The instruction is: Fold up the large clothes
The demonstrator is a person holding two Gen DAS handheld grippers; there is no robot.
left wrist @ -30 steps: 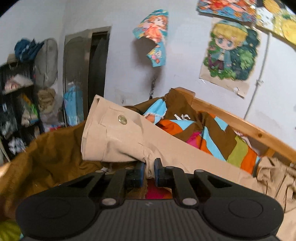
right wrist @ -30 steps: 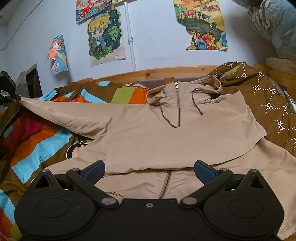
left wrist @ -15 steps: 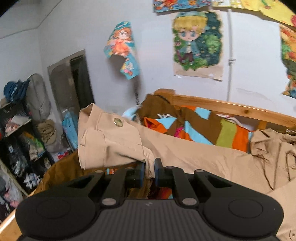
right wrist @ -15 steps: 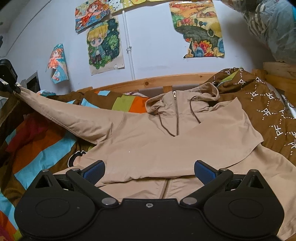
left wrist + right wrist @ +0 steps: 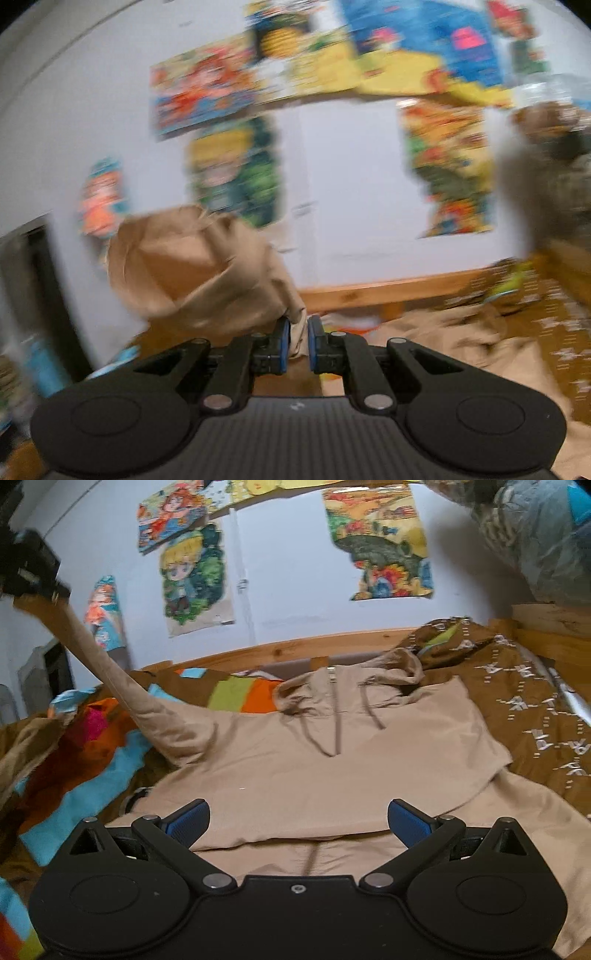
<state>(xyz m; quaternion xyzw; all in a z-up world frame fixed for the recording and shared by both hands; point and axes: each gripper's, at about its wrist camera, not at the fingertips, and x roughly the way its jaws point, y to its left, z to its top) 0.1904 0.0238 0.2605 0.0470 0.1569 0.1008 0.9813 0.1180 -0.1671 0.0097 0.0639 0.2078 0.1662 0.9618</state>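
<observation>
While left fingers (image 5: 298,345) pinch tan sleeve (image 5: 110,672), right fingers (image 5: 298,821) wide, striped bedspread (image 5: 92,746), postered wall (image 5: 295,572).

Left gripper (image 5: 296,345): jaws nearly closed, clamping fabric, bottom centre. Right gripper (image 5: 298,821): jaws wide, empty, bottom centre.

The beige jacket's sleeve (image 5: 110,672) has been hauled way up off the striped blanket (image 5: 92,760), pinched in the left gripper (image 5: 295,341), so it now slopes steeply instead of lying nearly flat. The left wrist view has been swung round from the doorway side to the posters (image 5: 450,173) and got blurred.
</observation>
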